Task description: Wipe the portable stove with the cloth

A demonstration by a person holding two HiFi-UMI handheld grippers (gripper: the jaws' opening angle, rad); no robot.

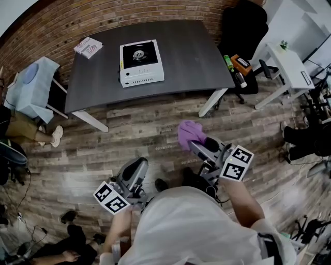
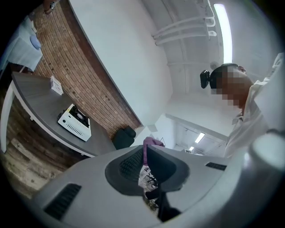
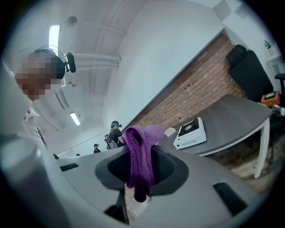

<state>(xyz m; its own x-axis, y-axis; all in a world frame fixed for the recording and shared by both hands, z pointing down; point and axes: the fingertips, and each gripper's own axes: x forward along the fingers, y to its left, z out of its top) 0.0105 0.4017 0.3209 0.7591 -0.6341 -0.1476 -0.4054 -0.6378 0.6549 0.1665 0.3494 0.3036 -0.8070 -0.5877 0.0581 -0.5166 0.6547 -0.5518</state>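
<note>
Presently: right claw (image 1: pixel 194 145) clamped on crumpled purple knit cloth (image 1: pixel 190 133); left claw (image 1: pixel 137 166) together, empty; white square portable stove with black burner top (image 1: pixel 140 63) on dark grey tabletop (image 1: pixel 191 57), well apart. Risk, judged: bunched cloth may snag on the burner and pull free mid-wipe

stove (image 1: pixel 141 62) on table (image 1: pixel 191 57), booklet (image 1: pixel 88 47) at its left

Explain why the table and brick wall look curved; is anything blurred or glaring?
Head view: wide-angle lens bows the table and brick wall. Left gripper view: the ceiling light glares. Right gripper view: purple cloth sharp, portable stove small but clear.
</note>
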